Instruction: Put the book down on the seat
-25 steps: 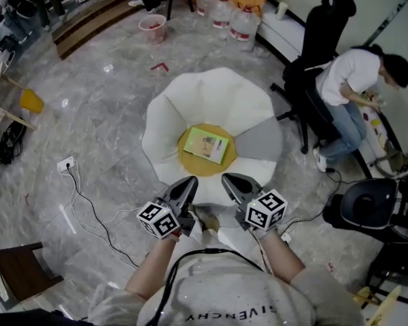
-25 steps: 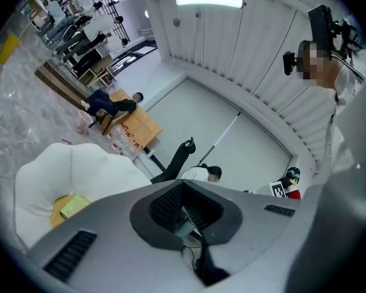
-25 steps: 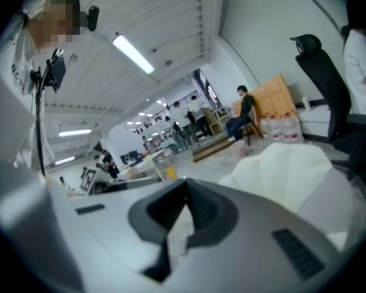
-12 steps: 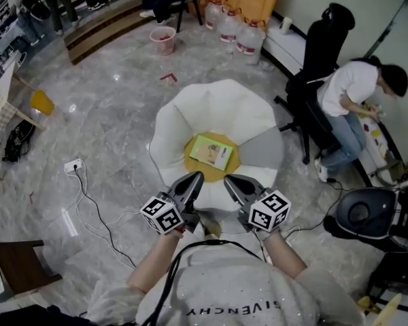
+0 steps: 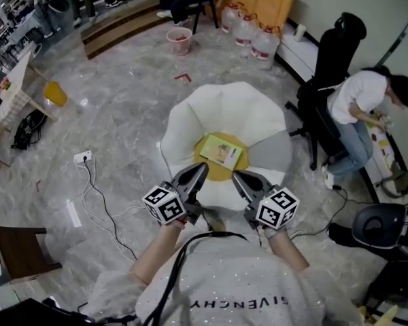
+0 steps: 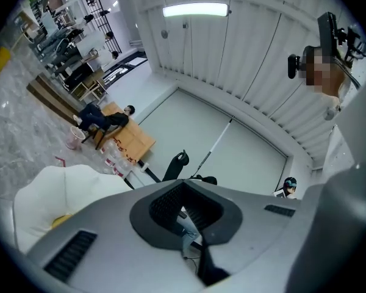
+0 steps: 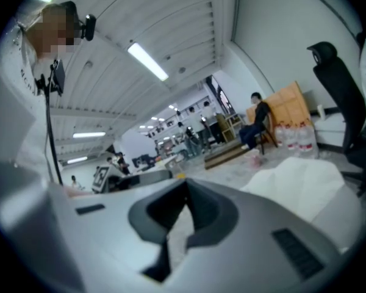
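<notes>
Pale-green book (image 5: pixel 222 150) flat on yellow centre (image 5: pixel 220 173) of white petal-shaped seat (image 5: pixel 217 107); left gripper (image 5: pixel 200 171), right gripper (image 5: pixel 238 176) side by side over near rim, fingers clenched, empty.

The person's white shirt (image 5: pixel 239 278) reads "GIVENCHY", seen upside down.

A: How are the forearms (image 5: pixel 151 267) held?
B: Both reach forward from the body, side by side. The left gripper (image 5: pixel 201 168) and right gripper (image 5: pixel 236 176) point ahead, tips angled toward each other.
A: And the jaws?
B: Both pairs are closed together, holding nothing.
</notes>
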Motion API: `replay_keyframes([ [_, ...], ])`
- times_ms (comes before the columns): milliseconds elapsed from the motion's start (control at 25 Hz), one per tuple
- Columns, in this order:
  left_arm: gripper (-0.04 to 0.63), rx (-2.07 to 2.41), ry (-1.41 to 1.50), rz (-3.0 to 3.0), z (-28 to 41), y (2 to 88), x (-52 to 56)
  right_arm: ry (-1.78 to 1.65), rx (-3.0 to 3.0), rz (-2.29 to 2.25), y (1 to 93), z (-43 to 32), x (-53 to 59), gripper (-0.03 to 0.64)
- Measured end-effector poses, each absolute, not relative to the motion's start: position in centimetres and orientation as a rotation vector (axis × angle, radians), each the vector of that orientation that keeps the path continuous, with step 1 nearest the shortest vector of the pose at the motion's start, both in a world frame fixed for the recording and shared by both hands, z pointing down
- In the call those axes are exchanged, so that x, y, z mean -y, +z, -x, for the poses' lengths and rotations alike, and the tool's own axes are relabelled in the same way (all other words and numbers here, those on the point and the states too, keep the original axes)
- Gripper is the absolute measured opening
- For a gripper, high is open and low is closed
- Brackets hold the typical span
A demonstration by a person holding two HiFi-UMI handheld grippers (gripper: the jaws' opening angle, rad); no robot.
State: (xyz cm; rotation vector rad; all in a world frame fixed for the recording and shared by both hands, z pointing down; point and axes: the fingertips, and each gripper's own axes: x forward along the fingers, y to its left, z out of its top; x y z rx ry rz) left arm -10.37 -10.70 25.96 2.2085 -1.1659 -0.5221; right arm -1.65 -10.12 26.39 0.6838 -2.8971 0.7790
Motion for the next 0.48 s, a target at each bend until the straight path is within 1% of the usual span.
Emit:
replay_keyframes([
  [480, 0.021, 1.201, -0.474, -2.25, 11.8, 25.0, 11.4, 0.808, 2.907, -0.685, 26.2, 2.6, 10.5, 0.014],
])
